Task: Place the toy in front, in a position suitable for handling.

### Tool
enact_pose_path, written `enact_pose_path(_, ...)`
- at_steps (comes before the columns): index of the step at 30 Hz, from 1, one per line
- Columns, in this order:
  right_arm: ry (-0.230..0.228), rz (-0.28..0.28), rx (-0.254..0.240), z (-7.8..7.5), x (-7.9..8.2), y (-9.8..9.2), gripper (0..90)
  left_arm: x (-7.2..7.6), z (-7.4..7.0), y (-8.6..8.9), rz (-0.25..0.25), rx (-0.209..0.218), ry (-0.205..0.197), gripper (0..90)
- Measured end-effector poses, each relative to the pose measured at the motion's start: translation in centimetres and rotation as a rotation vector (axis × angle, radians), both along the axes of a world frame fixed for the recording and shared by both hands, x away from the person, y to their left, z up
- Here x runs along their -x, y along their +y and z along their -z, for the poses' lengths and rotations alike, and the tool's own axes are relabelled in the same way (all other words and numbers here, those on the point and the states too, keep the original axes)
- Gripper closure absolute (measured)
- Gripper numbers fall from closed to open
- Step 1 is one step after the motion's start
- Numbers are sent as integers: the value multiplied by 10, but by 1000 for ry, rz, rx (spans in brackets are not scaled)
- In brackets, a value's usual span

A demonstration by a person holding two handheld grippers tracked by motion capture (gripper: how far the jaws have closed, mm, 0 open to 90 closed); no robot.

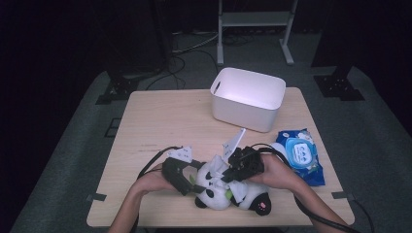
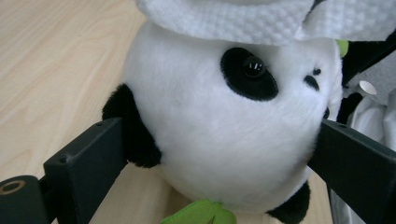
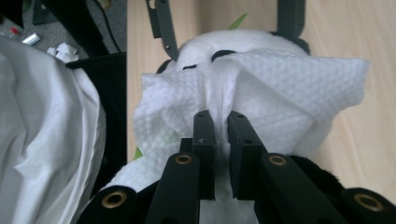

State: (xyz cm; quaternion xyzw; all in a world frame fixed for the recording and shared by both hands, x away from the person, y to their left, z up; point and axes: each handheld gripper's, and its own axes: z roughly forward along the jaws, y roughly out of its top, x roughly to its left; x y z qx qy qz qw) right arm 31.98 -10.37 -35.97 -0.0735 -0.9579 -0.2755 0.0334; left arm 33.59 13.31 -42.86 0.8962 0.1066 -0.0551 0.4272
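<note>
Fingers of the right gripper pinch a white wipe; left gripper fingers straddle the panda, spread wide.

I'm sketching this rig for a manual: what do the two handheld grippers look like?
Both are black: the left gripper and right gripper each have two flat black jaws with brass-coloured pivot rivets, a pale grey three-cornered plate on top, and a trailing black cable. The forearms are bare, no sleeves.

A white bin stands on the table, a blue wet-wipe pack near it.
</note>
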Motion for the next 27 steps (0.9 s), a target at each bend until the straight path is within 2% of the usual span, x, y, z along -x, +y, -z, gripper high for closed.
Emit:
enact_pose_path(7, -41, -3, 17, -7, 2, 9, 820, 0, 1, 1, 8, 0, -9, 57)
enact_pose_path(11, -58, -11, -11, -11, 0, 17, 820, 1, 0, 1, 9, 4, -8, 63)
enact_pose_path(21, -67, -4, -1, -3, -12, 47, 820, 2, 1, 1, 3, -8, -14, 63)
enact_pose_path(27, -87, 38, -12, -5, -18, 40, 821, 1, 1, 1, 5, -6, -13, 62)
